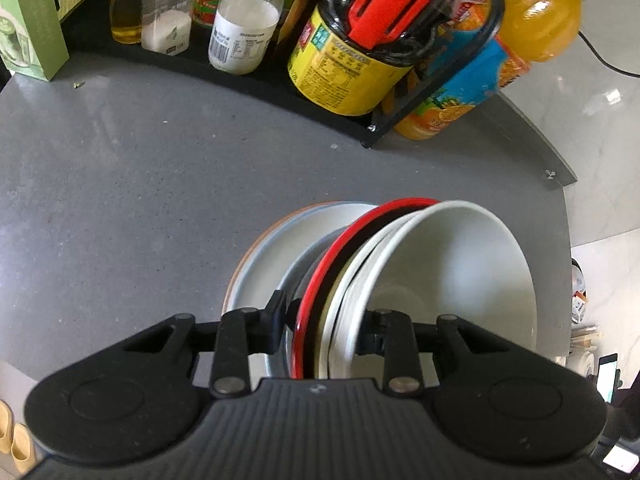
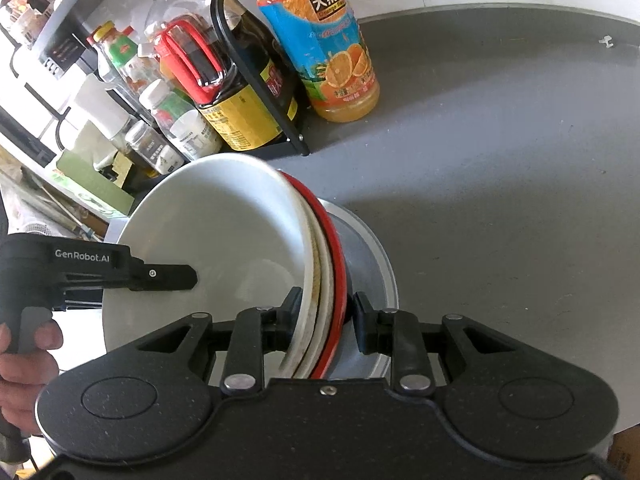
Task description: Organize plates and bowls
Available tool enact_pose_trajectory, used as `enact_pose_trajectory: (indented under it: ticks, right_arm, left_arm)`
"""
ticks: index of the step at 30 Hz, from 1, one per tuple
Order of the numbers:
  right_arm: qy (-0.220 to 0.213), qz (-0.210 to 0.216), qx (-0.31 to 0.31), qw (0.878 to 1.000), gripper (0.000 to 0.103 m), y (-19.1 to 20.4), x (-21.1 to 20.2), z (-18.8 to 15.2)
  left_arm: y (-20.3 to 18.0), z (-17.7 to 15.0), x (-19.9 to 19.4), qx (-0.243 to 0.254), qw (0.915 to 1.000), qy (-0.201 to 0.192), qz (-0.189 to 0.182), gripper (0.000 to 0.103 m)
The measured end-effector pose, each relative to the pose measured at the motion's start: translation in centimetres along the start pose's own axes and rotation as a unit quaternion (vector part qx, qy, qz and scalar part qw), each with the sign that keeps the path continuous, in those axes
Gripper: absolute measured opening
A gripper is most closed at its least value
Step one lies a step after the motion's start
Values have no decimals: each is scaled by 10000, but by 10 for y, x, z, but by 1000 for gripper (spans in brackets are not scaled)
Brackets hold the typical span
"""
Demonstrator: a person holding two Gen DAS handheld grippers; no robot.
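Note:
A nested stack of bowls stands tilted on edge: a large white bowl [image 1: 460, 264] [image 2: 208, 232] innermost, a cream bowl, then a red-rimmed black bowl [image 1: 352, 232] [image 2: 335, 240]. My left gripper [image 1: 326, 320] is shut across the stacked rims. From the opposite side my right gripper [image 2: 326, 306] is also shut on the rims. One left finger [image 2: 176, 276] shows inside the white bowl. Behind the stack a pale grey plate [image 1: 276, 240] [image 2: 370, 252] lies on a brown-edged plate [image 1: 240, 268] on the table.
The grey table [image 1: 120, 180] [image 2: 500, 160] has open surface ahead. A black rack [image 1: 404, 120] of sauce bottles and jars lines the back, with an orange juice bottle [image 1: 536, 12] [image 2: 340, 52] beside it. A green box [image 1: 28, 24] stands far left. A hand [image 2: 20, 360] holds the left gripper.

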State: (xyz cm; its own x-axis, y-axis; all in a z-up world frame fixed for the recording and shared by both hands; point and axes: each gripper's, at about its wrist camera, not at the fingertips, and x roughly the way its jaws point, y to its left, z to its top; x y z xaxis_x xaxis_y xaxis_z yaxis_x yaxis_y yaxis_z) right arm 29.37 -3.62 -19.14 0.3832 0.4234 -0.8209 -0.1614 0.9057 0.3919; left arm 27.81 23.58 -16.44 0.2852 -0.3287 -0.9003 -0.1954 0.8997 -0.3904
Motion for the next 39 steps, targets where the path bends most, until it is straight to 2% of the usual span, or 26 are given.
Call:
enact_pose_trajectory:
  ticks: [9, 12, 17, 18, 20, 27, 31, 35, 39]
  right_arm:
    - [-9, 28, -33, 10000, 31, 2, 1, 2]
    - [20, 84, -19, 10000, 34, 2, 0, 2]
    - [-258, 217, -48, 9994, 36, 1, -16, 3]
    - [-317, 207, -34, 9993, 38, 1, -19, 4]
    - [-446, 161, -49, 9989, 52, 1, -25, 6]
    - [-943, -60, 296, 9951, 71, -8, -51, 5]
    - [-1091, -151, 382, 9932, 84, -14, -64, -2]
    - [-1183, -199, 348, 9922, 93, -17, -73, -9]
    - [-1248, -195, 113, 9919, 96, -17, -80, -14]
  left_arm:
    - [2, -1, 2, 120, 9999, -25, -60, 31]
    - [-4, -4, -5, 213, 9997, -134, -18, 39]
    - [-20, -5, -20, 551, 9976, -378, 206, 63]
    - [-23, -6, -23, 641, 9968, -415, 223, 65]
    - [-28, -7, -28, 774, 9956, -474, 232, 71]
    - [-39, -10, -40, 1210, 9903, -651, 221, 82]
    - [-42, -13, -50, 1224, 9890, -781, 279, 87]
    - [-46, -21, -63, 1215, 9863, -1013, 461, 91]
    - [-50, -32, -75, 1158, 9843, -1178, 623, 93]
